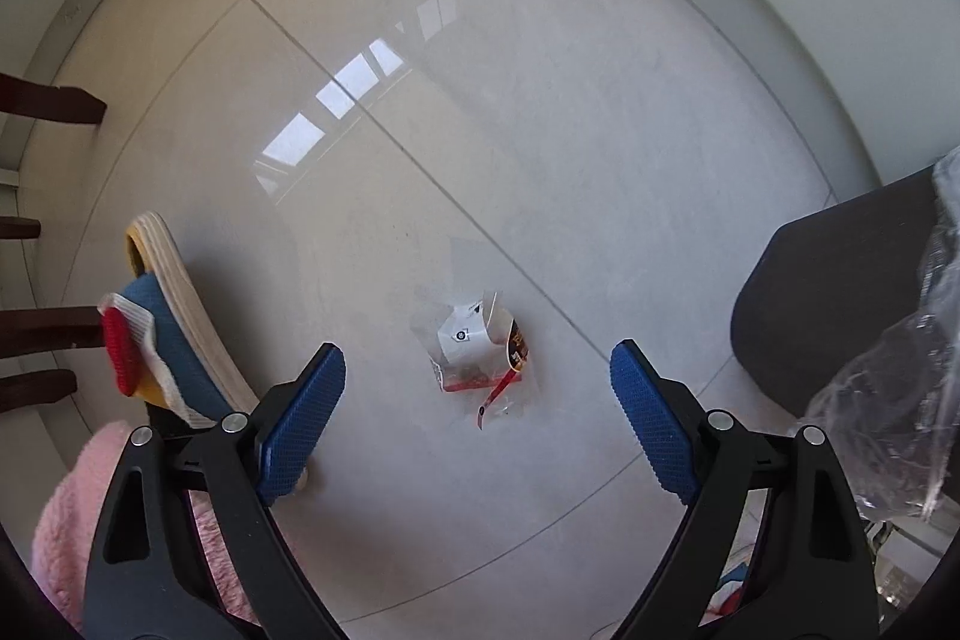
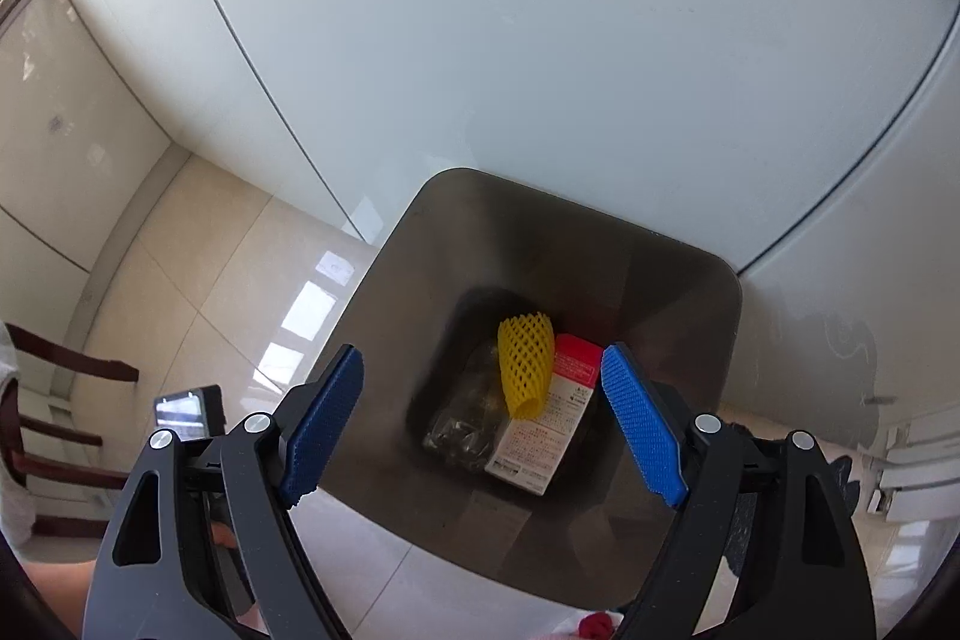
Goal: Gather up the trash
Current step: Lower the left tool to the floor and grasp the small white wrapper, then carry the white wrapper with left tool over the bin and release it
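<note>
The left gripper [image 1: 477,415] points straight down at the pale tiled floor [image 1: 540,130], its blue-padded jaws spread wide with nothing between the pads. Below and between them, lying flat on a tile, is a small clear plastic wrapper [image 1: 480,355] with white, red and dark printing on it; the pads do not touch it, and bare floor surrounds it on every side. To the left of that gripper a slipper [image 1: 171,334] in blue, cream, yellow and red stands on the floor, and a fluffy pink garment [image 1: 66,508] fills the lower left corner (part of the person's clothing, it seems). Dark wooden chair legs [image 1: 48,106] show at the far left edge. At the right, the dark rim of the bin [image 1: 834,298] comes into view, with a crumpled clear plastic bag [image 1: 912,400] hanging in front of it.

The right gripper [image 2: 483,424] hangs over the open dark bin [image 2: 684,292], which stands on the floor against a white cabinet front [image 2: 540,40]. Its jaws are also wide apart and hold nothing. At the bottom of the bin lie a yellow foam fruit net [image 2: 527,370], a white and red carton [image 2: 552,418] beside and partly under it, and crumpled clear plastic [image 2: 462,418] to their left. A phone-like dark screen [image 2: 183,412] shows beside the right gripper's left finger.
</note>
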The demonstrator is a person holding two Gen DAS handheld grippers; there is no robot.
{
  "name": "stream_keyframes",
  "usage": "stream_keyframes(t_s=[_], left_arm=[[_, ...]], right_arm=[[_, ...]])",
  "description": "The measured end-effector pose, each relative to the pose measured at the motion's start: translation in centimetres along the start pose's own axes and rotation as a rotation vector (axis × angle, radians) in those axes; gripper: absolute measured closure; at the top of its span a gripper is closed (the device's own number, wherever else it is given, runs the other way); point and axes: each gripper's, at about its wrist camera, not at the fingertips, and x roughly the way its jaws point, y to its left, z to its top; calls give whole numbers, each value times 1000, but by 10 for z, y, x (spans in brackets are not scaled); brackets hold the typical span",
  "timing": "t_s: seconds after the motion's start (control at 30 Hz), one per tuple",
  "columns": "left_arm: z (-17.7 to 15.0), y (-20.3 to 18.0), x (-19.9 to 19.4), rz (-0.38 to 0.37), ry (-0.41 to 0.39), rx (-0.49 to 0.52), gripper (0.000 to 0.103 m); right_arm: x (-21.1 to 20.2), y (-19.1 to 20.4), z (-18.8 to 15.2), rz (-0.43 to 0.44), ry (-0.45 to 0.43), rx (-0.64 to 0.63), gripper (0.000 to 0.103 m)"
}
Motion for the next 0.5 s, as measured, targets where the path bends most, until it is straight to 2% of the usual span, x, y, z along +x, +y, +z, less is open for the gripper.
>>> stream_keyframes(t_s=[0.1,0.3,0.37,0.4,0.43,0.47,0.5], left_arm=[[-6,4,43,0,30,-3,18],[-13,5,102,-30,93,19,33],[-14,5,113,-51,120,21,52],[-14,6,116,-51,128,21,57],[-14,6,118,-52,132,23,85],[-14,6,119,-53,140,26,100],[-13,6,117,-60,133,28,100]], right_arm=[[10,3,1,30,4,-21,20],[17,10,-8,71,38,-40,20],[15,12,-9,71,38,-52,20],[14,12,-10,70,37,-55,20],[13,12,-10,68,34,-58,20],[12,12,-10,68,32,-58,20],[13,12,-10,68,35,-54,20]])
